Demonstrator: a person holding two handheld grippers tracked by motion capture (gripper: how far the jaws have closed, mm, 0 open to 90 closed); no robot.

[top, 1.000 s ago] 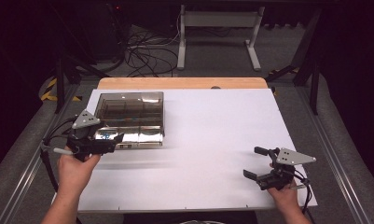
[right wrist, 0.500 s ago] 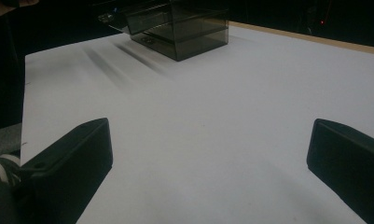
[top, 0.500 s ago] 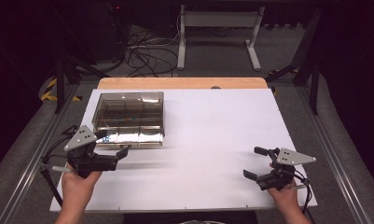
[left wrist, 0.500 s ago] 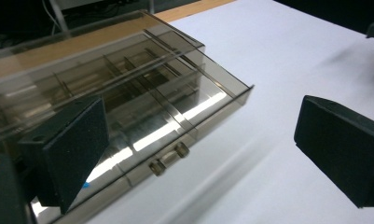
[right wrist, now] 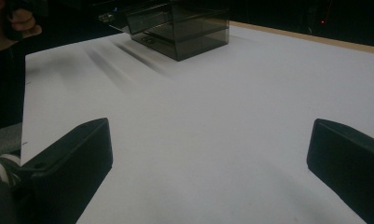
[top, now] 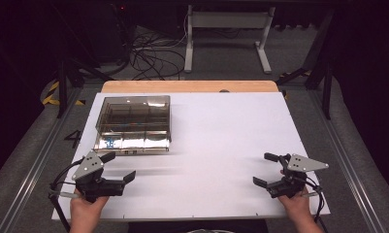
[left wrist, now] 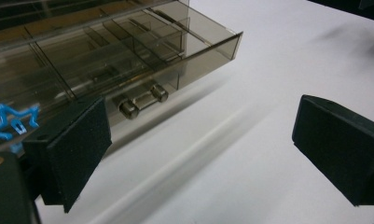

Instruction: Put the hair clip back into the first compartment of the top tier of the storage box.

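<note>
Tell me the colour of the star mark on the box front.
Blue, on the smoky see-through box; the star shows best in the left gripper view.

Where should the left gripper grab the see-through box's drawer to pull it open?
Probably the small bar handle on the front of the smoky clear drawer box. It sticks out on two posts, leaving a gap behind. Come straight at the front with the open left gripper, one jaw above and one below the bar.

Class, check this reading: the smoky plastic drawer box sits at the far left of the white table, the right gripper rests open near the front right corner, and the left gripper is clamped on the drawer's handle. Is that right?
Not quite. The left gripper is not clamped on the handle: the left gripper view shows its jaws wide apart with only white table between them, the handle beyond. The drawer box and right gripper are as stated.
</note>
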